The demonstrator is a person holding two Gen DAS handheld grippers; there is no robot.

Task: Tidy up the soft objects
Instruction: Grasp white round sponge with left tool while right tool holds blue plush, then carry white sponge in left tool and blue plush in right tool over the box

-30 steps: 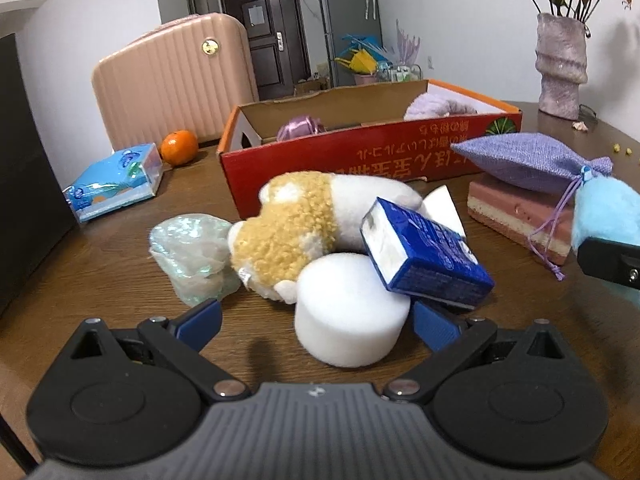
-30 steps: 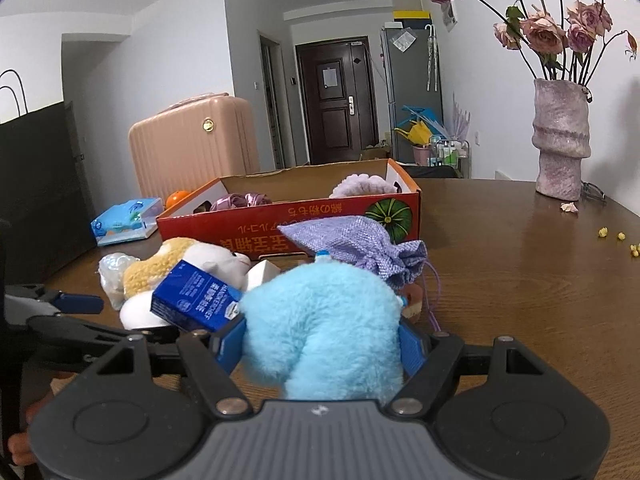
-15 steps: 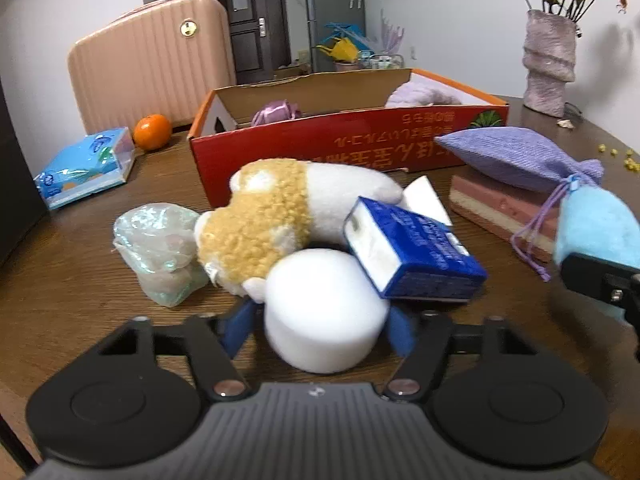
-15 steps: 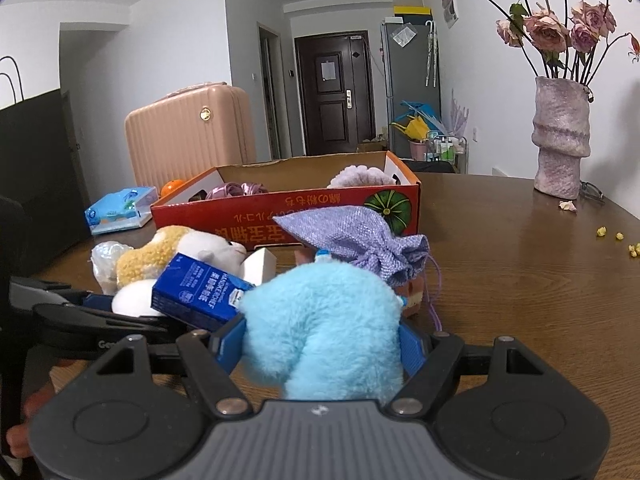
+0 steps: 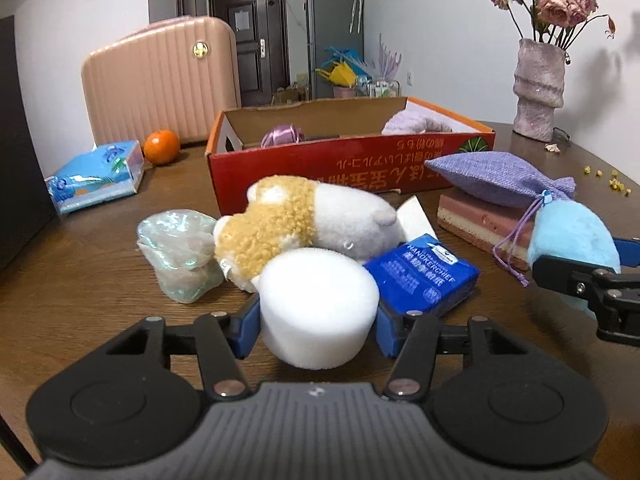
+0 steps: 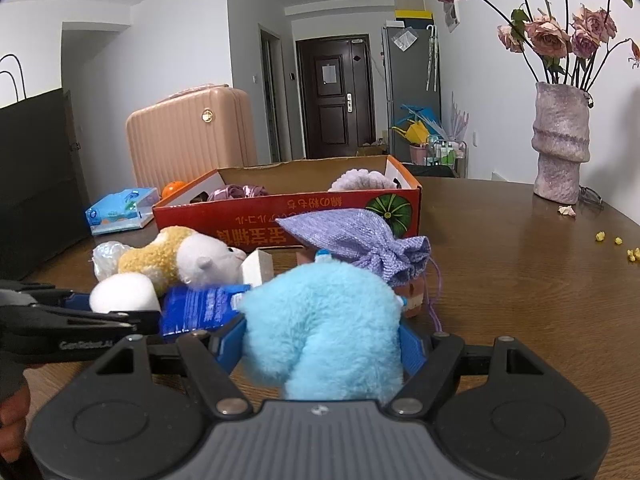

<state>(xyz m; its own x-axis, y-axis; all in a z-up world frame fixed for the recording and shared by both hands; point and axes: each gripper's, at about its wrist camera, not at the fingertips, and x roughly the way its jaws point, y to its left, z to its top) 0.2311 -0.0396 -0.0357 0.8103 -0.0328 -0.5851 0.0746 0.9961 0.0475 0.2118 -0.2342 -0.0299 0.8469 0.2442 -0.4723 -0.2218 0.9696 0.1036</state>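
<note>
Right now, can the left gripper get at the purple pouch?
Probably not. The left gripper has just closed on the white sponge, so it is occupied. The blue tissue pack also lies between it and the purple pouch.

The table (image 5: 80, 264) is smooth brown wood with a soft shine. The white sponge (image 5: 318, 304) looks matt and foamy. The sheep toy (image 5: 304, 220) has curly, woolly cloth. The blue fluffy toy (image 6: 328, 328) is soft fur. The purple pouch (image 5: 496, 178) is rough woven cloth. The red box (image 5: 348, 160) is cardboard. The blue pack (image 5: 424, 276) is shiny plastic
</note>
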